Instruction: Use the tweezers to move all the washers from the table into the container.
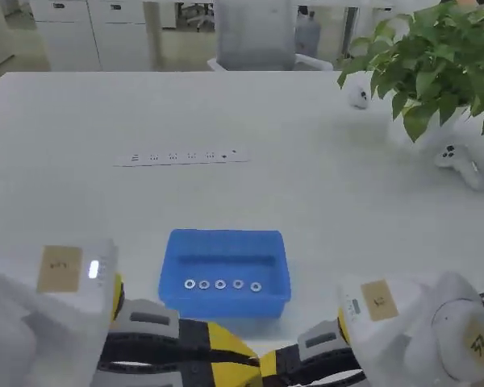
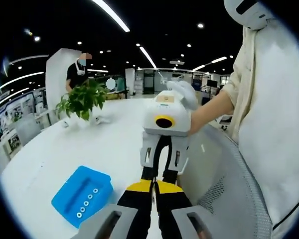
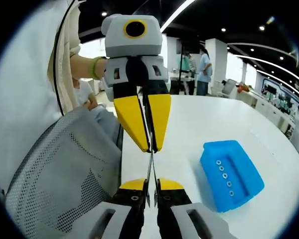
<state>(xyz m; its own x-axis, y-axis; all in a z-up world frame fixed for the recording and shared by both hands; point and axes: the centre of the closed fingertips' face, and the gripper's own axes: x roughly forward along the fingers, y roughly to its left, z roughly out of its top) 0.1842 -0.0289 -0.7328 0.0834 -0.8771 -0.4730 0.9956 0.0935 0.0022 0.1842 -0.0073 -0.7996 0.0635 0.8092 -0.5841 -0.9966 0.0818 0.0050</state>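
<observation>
**Tweezers pinned by both grippers, 5 washers in container**

The left gripper (image 3: pixel 150 147) and right gripper (image 3: pixel 150 188) meet tip to tip, each clenched on the tweezers (image 3: pixel 150 167), low over the near table edge. The container (image 1: pixel 224 236) sits just ahead with 5 washers (image 1: pixel 220 284) in a row inside. I see none loose on the table (image 1: pixel 81 121). Looks like a re-grip: loosen 1 side only, hold the other tight. There's wide bare top ahead. The power strip (image 1: pixel 181 156) is beyond the container, the plant (image 1: pixel 436 56) far right, the chair (image 3: pixel 65 169) close behind.

Open-plan office: white desk (image 1: pixel 306 185), drawer cabinets (image 1: pixel 89 32), strip ceiling lights (image 2: pixel 112 15)
</observation>
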